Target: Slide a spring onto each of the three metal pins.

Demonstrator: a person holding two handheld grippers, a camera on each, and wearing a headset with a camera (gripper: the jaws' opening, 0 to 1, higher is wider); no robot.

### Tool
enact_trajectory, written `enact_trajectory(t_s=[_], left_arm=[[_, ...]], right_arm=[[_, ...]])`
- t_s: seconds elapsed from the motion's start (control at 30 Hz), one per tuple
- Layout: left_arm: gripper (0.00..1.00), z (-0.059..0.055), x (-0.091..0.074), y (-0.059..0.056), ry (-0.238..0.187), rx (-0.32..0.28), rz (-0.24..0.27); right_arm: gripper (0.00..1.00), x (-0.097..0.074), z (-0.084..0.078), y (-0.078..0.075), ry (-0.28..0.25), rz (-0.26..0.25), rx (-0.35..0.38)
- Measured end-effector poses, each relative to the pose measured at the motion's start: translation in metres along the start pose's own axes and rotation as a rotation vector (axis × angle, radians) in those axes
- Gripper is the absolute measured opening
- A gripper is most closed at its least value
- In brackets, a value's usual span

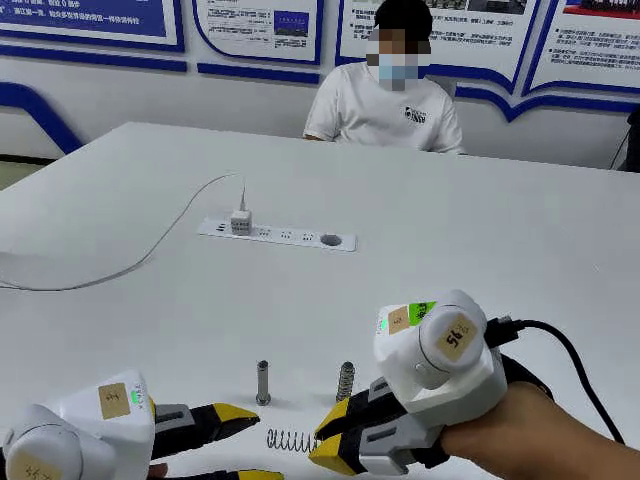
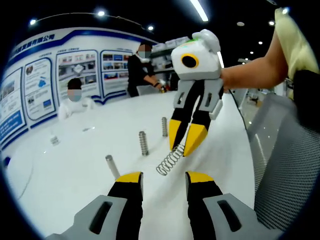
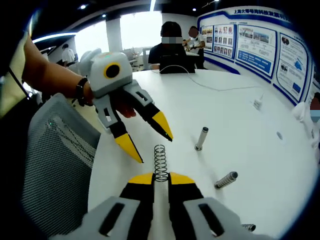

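A loose spring [image 1: 288,440] lies on the white table [image 1: 450,250], and my right gripper [image 1: 325,447] is shut on one end of it. From its own camera the coil [image 3: 160,161] runs forward out of the nearly closed yellow tips [image 3: 161,179]. My left gripper [image 1: 245,445] stands open just left of the spring, its jaws [image 2: 165,177] wide apart and holding nothing. A bare metal pin [image 1: 263,383] stands upright behind the spring. To its right a pin with a spring on it [image 1: 346,381] also stands. The left gripper view shows a second sprung pin [image 2: 164,126] farther back.
A white power strip [image 1: 275,234] with a plugged-in charger [image 1: 241,221] and a trailing cable lies mid-table. A person [image 1: 385,95] sits at the far side. A grey mesh chair [image 2: 285,165] stands beside the table's near edge.
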State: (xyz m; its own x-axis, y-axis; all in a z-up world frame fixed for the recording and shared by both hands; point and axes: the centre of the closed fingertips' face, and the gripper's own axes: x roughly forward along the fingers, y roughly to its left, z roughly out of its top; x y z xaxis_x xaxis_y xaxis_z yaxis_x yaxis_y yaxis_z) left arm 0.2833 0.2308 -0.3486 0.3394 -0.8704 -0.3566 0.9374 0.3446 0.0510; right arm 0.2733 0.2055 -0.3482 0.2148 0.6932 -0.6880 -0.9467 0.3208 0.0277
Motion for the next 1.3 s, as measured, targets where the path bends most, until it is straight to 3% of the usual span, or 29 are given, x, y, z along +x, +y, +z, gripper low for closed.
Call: enact_trajectory(t_s=[0.6, 0.77, 1.03, 1.3], left_arm=[[0.14, 0.002, 0.005, -0.023, 0.01, 0.043, -0.092], [0.13, 0.001, 0.005, -0.025, 0.014, 0.049, -0.102], [0.12, 0.002, 0.004, -0.025, 0.011, 0.045, -0.107], [0.12, 0.003, 0.004, -0.025, 0.007, 0.042, -0.103]], right_arm=[[0.11, -0.005, -0.006, 0.017, 0.047, 0.084, -0.034], [0.12, -0.006, -0.007, 0.019, 0.052, 0.092, -0.031], [0.11, -0.011, 0.002, 0.019, 0.039, 0.084, -0.043], [0.11, -0.017, 0.02, 0.02, -0.005, 0.062, -0.073]])
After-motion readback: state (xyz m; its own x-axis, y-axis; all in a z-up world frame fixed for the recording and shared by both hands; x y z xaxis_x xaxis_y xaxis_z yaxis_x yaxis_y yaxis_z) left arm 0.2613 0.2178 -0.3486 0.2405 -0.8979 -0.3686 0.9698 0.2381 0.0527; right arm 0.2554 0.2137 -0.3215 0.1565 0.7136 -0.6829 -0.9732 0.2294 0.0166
